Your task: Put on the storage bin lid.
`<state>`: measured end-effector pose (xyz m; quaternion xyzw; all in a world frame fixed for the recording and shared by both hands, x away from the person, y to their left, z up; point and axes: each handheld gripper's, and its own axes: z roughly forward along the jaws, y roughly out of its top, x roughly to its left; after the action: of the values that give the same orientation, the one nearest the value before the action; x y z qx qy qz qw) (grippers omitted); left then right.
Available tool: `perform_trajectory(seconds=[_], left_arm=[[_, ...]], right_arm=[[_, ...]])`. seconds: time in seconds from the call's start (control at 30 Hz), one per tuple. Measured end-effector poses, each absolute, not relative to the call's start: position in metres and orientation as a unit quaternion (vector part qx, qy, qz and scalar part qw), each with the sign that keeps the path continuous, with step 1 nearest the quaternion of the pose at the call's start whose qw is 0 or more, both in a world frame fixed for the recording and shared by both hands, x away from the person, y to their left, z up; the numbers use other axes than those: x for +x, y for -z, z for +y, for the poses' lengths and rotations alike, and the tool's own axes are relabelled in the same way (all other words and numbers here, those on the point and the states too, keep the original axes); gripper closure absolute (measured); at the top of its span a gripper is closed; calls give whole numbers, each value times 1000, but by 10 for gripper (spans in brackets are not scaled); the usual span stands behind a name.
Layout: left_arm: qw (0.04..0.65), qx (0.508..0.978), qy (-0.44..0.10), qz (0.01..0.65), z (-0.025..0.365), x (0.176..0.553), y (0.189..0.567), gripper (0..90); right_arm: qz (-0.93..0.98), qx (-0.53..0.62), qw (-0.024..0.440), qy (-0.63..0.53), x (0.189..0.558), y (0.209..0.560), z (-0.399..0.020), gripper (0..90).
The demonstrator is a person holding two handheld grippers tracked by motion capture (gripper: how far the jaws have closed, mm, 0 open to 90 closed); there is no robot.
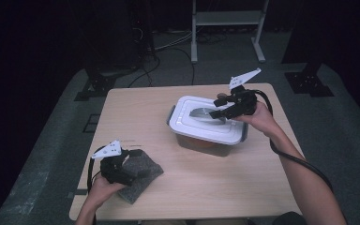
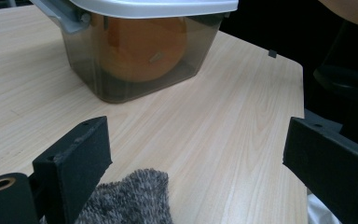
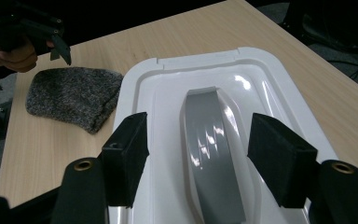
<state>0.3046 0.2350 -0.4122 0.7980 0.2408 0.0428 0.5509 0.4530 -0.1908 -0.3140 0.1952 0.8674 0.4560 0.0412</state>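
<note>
One lidded container [image 2: 135, 70] holds something orange [image 2: 142, 46] — both grippers' jaws gape, gripping nothing.

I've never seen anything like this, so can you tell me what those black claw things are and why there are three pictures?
A person sits at a wooden table holding a pinching tool in each hand. One picture looks down from above; the other two come from little cameras riding on the tools. The left gripper rests open over a fuzzy grey cloth. The right gripper hovers open above the white lid of a plastic box, its jaws either side of the lid's grey handle. Something orange sits inside. Nothing is being held.
</note>
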Motion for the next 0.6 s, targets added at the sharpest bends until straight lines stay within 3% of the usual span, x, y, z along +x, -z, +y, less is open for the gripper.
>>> perform_trajectory(seconds=[0.6], left_arm=[[549,799,-45,241,234,303,412,65]], right_arm=[[859,219,61,-459,423,313,-235,336]])
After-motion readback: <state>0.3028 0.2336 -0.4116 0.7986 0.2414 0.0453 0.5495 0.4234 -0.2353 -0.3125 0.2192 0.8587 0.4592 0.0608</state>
